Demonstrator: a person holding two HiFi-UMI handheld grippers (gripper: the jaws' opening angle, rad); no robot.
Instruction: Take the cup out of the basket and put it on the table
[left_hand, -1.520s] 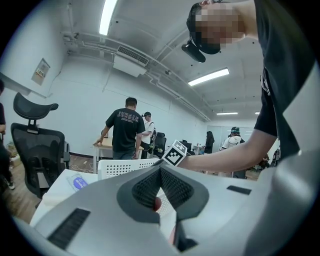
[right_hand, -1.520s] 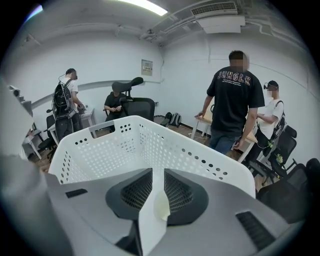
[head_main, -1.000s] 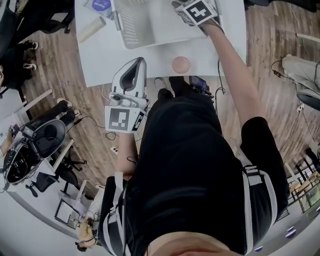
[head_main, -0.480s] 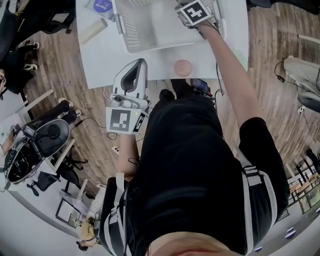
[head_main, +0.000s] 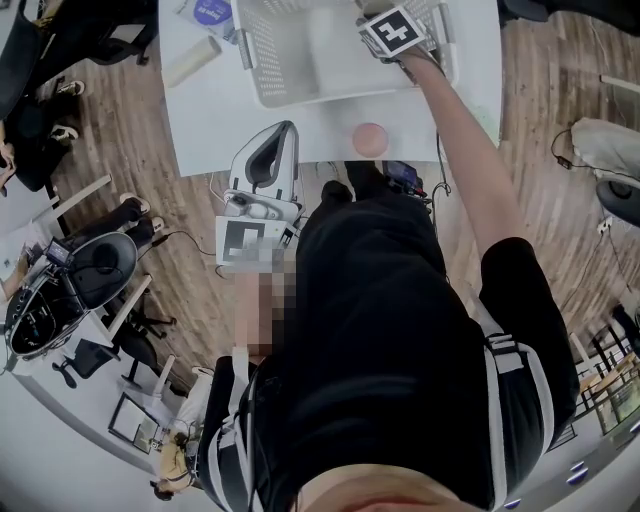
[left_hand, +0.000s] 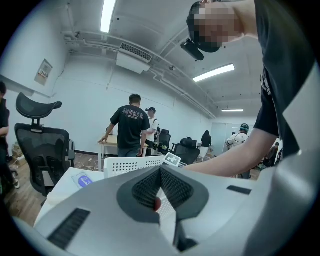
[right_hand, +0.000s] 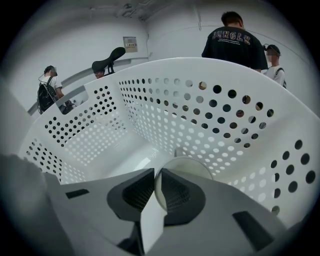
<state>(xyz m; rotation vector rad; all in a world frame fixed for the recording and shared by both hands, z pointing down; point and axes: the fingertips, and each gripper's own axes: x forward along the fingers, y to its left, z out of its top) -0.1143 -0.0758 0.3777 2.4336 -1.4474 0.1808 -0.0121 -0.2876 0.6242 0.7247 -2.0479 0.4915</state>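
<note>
A white perforated basket (head_main: 285, 70) stands on the white table (head_main: 210, 120). My right gripper (head_main: 396, 28) reaches into its near right corner. In the right gripper view the jaws (right_hand: 156, 172) are shut on the thin rim of a clear round cup (right_hand: 192, 165) by the basket's wall (right_hand: 225, 115). A second, pink cup (head_main: 370, 138) stands on the table in front of the basket. My left gripper (head_main: 281, 130) hangs at the table's front edge, shut with nothing in it. Through its jaws (left_hand: 160, 170) the pink cup (left_hand: 157, 203) shows as a small spot.
A pale roll (head_main: 193, 60) and a blue-labelled packet (head_main: 212, 12) lie on the table's left part. A dark device with cables (head_main: 405, 175) sits below the front edge. Office chairs (head_main: 75, 285) and people stand around the room.
The head view has slid slightly, so the table and basket sit lower in the picture. My right gripper stays in the basket's right corner; the left gripper has barely moved.
</note>
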